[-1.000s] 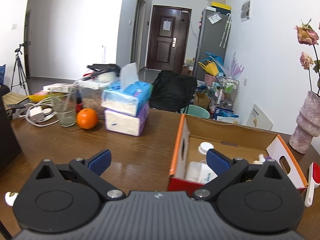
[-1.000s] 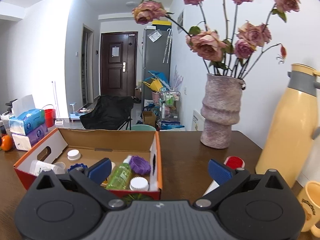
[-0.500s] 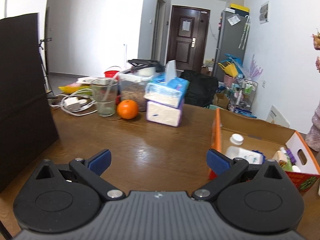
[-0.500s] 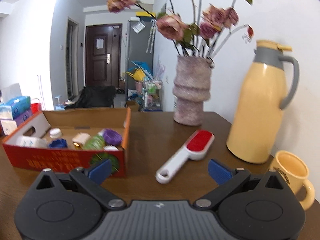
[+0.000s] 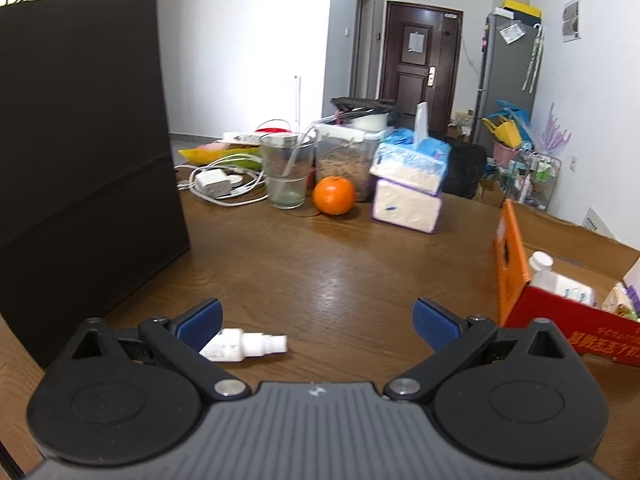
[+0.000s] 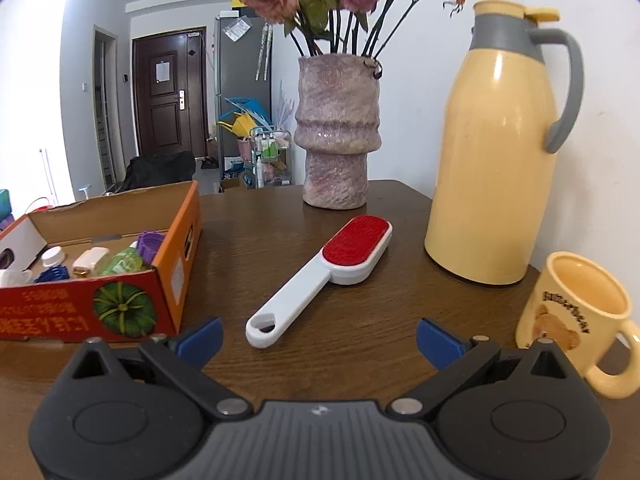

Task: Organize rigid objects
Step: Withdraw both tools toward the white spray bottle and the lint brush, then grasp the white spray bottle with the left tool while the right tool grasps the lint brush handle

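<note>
At the far left of the left wrist view stood one black paper bag (image 5: 84,152), upright on the wooden table (image 5: 320,272). The left gripper (image 5: 316,322) was released, jaws spread wide and holding nothing. One small white spray bottle (image 5: 244,346) lay on its side just ahead of the left finger, its base hidden behind that pad and its nozzle pointing right, so its long axis ran across the gap rather than along the fingers; the inspector judged that a turn of the wrist or a shift left would be needed before closing. Farther back were one glass, one orange (image 5: 334,195) and two stacked tissue packs. The cardboard box (image 5: 510,256), already holding several bottles and caps, sat to the right. In the right wrist view the same box (image 6: 176,248) lay left of the right gripper (image 6: 318,334), also released and empty. One lint brush (image 6: 320,276) lay between and beyond its fingers, handle loop nearest, long axis slanting away to the right; the right hand was plainly the nearer. Beyond stood one vase, one thermos and one mug.
</note>
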The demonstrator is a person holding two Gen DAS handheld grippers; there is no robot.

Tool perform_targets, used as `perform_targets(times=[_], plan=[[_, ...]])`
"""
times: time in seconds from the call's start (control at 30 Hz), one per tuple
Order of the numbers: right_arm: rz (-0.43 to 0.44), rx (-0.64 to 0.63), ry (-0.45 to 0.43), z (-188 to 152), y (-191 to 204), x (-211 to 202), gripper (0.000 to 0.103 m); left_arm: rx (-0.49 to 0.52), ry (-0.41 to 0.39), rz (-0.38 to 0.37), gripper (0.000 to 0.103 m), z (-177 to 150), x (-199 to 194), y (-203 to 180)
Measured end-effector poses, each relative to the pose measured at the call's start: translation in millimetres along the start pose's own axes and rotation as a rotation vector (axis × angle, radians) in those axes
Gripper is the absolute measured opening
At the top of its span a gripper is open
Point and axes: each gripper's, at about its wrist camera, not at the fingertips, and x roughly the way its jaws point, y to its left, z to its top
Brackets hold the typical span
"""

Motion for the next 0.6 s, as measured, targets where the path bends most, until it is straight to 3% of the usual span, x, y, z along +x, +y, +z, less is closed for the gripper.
perform_targets(times=[0.6], plan=[[-0.104, 0.093, 0.098, 19, 10, 85, 0.103, -0.031, 0.096, 0.151, 0.103, -13, 53, 40]])
